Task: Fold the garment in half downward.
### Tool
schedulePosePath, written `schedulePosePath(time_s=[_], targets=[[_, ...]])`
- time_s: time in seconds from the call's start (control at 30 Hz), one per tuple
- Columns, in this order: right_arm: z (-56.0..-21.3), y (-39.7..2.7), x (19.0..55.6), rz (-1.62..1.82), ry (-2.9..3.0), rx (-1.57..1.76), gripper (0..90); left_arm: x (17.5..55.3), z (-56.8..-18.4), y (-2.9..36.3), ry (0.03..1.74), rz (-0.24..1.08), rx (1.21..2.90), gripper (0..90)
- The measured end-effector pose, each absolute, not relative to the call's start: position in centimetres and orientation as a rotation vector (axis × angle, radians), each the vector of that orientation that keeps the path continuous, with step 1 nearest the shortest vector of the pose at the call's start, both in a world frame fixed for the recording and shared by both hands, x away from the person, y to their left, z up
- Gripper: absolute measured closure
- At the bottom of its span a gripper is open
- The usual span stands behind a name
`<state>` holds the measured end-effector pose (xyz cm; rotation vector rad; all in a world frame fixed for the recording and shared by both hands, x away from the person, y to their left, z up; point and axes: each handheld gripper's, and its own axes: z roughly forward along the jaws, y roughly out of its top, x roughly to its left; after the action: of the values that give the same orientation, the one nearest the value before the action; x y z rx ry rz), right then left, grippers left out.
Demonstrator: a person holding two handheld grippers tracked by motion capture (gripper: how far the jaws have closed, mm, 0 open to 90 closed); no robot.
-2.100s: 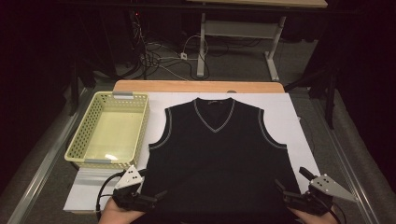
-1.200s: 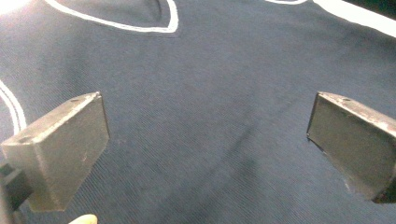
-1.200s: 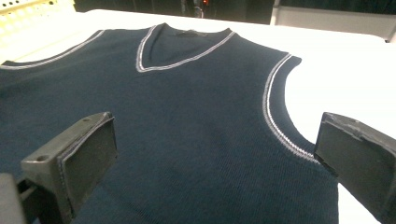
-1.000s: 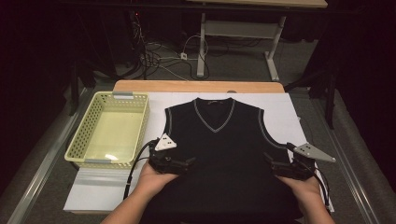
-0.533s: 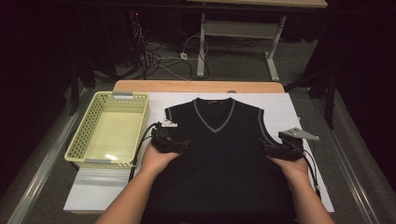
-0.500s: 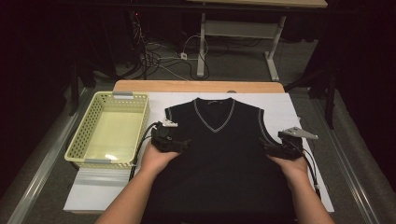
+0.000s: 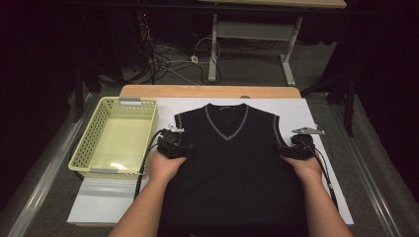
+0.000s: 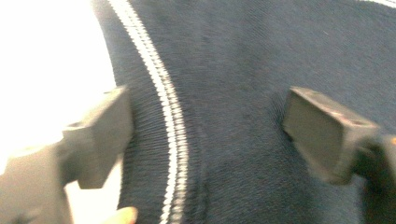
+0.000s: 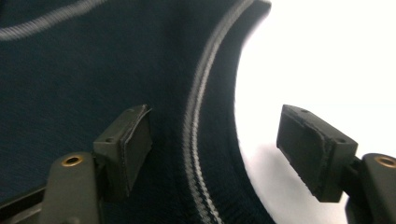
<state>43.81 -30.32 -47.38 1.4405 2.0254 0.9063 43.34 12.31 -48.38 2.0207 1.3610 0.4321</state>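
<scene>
Basket (image 7: pixel 116 143), pale yellow perforated plastic, sits at bench (image 7: pixel 326 168) left on the white sheet; holds nothing visible, though a bright glare patch masks part of its floor. Dark navy knitted sleeveless vest (image 7: pixel 232 168) with grey-striped trim lies flat just right of it, V-neck toward far edge, long axis near-to-far. Left gripper (image 8: pixel 205 135) straddles one armhole edge, right gripper (image 9: pixel 215 149) the other; both sets of jaws have just been closing, still parted, pads apparently not pinching the knit.

Dim, dark-edged high view; blown-out white glare and motion blur in both gripper views.
</scene>
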Motion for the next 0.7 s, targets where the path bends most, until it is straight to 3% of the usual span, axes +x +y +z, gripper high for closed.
schedulePosePath(time_s=[0.17, 0.33, 0.37, 0.4, 0.5, 0.7], targets=[[-47.55, -30.28, 44.03, 0.866, 2.025, 1.478, 33.9, 43.12, -48.41, 12.25, 1.388, 0.479, 2.0, 29.0], [-47.58, -30.27, 43.99, 0.863, 2.027, 1.475, 34.7, 42.87, -48.43, 12.21, 1.369, 0.492, 2.001, 28.7], [-47.59, -30.24, 43.96, 0.864, 2.026, 1.474, 35.1, 42.74, -48.41, 12.08, 1.349, 0.504, 2.014, 26.8], [-47.58, -30.21, 43.93, 0.867, 2.029, 1.47, 37.0, 42.61, -48.41, 11.86, 1.342, 0.529, 2.023, 17.1], [-47.58, -30.15, 43.8, 0.877, 2.041, 1.452, 42.1, 42.38, -48.38, 11.8, 1.357, 0.567, 2.01, 14.1], [-47.56, -30.09, 43.46, 0.887, 2.058, 1.439, 46.1, 43.24, -48.56, 12.36, 1.452, 0.454, 1.998, 9.0]])
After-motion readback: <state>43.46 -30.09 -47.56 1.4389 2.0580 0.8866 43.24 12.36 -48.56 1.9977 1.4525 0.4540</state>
